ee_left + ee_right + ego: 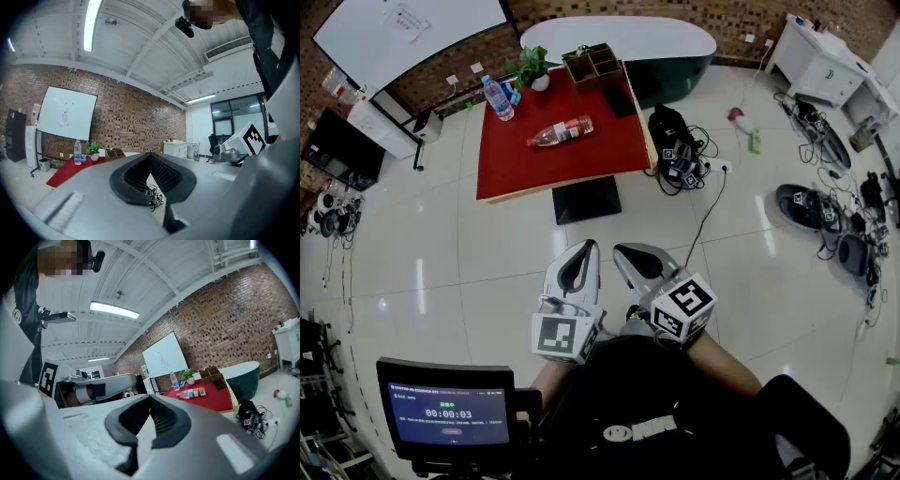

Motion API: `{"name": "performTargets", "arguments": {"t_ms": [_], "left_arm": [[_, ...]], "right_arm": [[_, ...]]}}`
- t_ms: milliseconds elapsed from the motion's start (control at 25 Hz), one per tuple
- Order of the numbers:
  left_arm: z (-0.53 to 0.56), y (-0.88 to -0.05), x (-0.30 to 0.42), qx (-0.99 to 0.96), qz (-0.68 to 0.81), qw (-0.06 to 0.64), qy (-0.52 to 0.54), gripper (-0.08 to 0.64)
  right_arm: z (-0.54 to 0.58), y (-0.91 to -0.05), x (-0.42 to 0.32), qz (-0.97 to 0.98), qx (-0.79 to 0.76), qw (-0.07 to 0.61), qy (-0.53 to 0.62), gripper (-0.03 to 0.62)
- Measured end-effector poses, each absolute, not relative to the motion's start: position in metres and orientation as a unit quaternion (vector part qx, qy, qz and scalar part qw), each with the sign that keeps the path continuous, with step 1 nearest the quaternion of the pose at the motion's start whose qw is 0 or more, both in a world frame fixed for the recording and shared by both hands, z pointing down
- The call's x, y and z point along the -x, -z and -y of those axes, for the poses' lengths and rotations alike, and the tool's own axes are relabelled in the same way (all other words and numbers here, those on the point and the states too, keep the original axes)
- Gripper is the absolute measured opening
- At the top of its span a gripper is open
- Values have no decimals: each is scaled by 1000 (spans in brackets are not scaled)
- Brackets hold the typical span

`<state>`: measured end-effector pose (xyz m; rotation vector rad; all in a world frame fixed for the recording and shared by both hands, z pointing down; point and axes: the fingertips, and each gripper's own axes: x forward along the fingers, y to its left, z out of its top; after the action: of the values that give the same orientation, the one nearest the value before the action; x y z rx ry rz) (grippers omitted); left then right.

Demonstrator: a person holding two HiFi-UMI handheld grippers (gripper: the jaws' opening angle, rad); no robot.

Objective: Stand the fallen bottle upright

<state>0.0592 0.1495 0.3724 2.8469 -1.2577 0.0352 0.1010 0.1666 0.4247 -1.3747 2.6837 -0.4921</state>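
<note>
Our left gripper (587, 246) and right gripper (624, 250) have fingers pressed together on nothing, well apart from the fallen bottle (561, 130), lying on its side on the red worktop (581, 164). We judge it light, smooth plastic, apt to roll, best pinched round its labelled middle; the upright bottle (497, 97), plant (532, 67) and wooden organiser (592, 66) stand behind, not in the way.

Fallen bottle (560, 130): clear glossy plastic. Counter (525, 164): matt red top. Floor (469, 272): glossy pale tiles. Box (593, 66): brown wood.
</note>
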Motion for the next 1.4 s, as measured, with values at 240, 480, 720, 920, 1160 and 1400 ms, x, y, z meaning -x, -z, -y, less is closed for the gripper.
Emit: {"name": "performTargets", "arguments": {"t_ms": [240, 480, 720, 920, 1160, 1400], "left_arm": [[-151, -372, -69, -906, 423, 18, -10, 3], [-122, -386, -66, -905, 424, 35, -11, 3], [-34, -403, -49, -909, 414, 42, -16, 3], [43, -398, -29, -910, 412, 42, -12, 3], [126, -400, 0, -908, 412, 71, -16, 3], [142, -408, 14, -909, 410, 78, 4, 3]], "right_arm": [[-158, -421, -124, -881, 443, 29, 162, 5], [-128, -426, -129, -880, 447, 34, 159, 4], [-45, -444, -103, -879, 447, 25, 164, 4], [34, -438, -80, -883, 443, 15, 157, 5], [124, -432, -47, -894, 423, -34, 145, 5], [157, -434, -39, -901, 405, -77, 133, 15]]}}
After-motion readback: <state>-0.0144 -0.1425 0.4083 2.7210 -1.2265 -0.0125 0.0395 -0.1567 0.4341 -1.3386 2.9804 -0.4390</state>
